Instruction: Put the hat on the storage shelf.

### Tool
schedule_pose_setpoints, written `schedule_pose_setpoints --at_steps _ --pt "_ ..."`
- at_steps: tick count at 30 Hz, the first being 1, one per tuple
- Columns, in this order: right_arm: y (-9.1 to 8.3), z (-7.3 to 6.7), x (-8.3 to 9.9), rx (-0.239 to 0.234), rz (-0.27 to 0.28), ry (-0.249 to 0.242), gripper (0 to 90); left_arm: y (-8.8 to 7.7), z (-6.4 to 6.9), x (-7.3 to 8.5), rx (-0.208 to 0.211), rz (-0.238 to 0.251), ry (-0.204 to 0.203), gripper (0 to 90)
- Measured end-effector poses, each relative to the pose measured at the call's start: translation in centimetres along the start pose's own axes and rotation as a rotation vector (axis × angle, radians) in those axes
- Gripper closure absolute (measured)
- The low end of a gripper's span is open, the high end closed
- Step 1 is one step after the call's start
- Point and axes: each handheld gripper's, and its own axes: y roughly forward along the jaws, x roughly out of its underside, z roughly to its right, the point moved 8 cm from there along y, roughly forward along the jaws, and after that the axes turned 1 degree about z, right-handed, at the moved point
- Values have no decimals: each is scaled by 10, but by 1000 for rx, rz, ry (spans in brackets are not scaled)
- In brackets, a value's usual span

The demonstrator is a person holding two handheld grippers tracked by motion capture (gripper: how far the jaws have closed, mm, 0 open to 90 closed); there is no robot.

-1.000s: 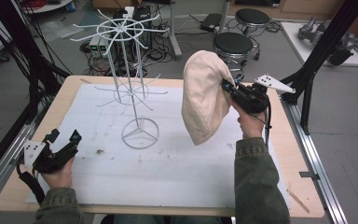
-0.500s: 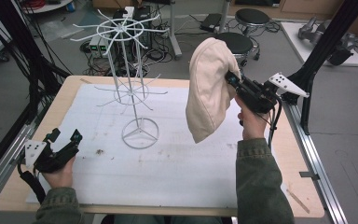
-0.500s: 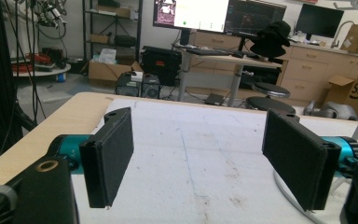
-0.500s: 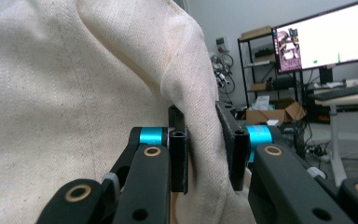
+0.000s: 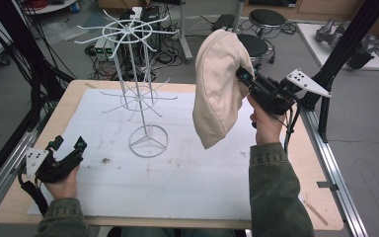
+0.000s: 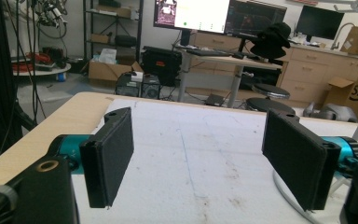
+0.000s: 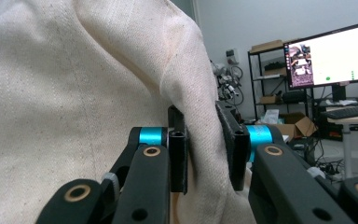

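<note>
A cream cloth cap hangs in the air over the table's right half, pinched at its edge by my right gripper. In the right gripper view the two black jaws press together on a fold of the cap. A white wire display stand with radiating arms rises from a ring base at the table's middle left. My left gripper rests low at the front left corner, open. Its jaws stand wide apart in the left gripper view, where the gripper has bare white table cover between them.
A white sheet covers the wooden table. Black frame posts stand at the left and right sides. Stools, cables and computers crowd the floor beyond the far edge.
My right gripper has lifted the cap higher and tilted it more upright, moving slightly away from me. The left gripper has stayed put.
</note>
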Motion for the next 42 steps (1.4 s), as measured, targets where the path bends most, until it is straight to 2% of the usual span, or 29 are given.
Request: schedule_pose_setpoints --at_steps 9,15,22,33,42 --pt "4 -7 -16 -1 10 -3 764 0 -1 0 -1 2 -5 252" --pt "12 -13 -23 -7 6 5 761 0 -3 0 -5 -3 -7 253" --pt "30 -22 -33 -22 -2 8 760 -1 -4 0 -9 0 -10 253" --pt "56 -46 -46 -53 -29 -40 757 -2 -4 0 -7 1 -12 253" --pt "79 -48 -60 -45 -31 -48 756 -1 -5 0 -10 3 -14 253"
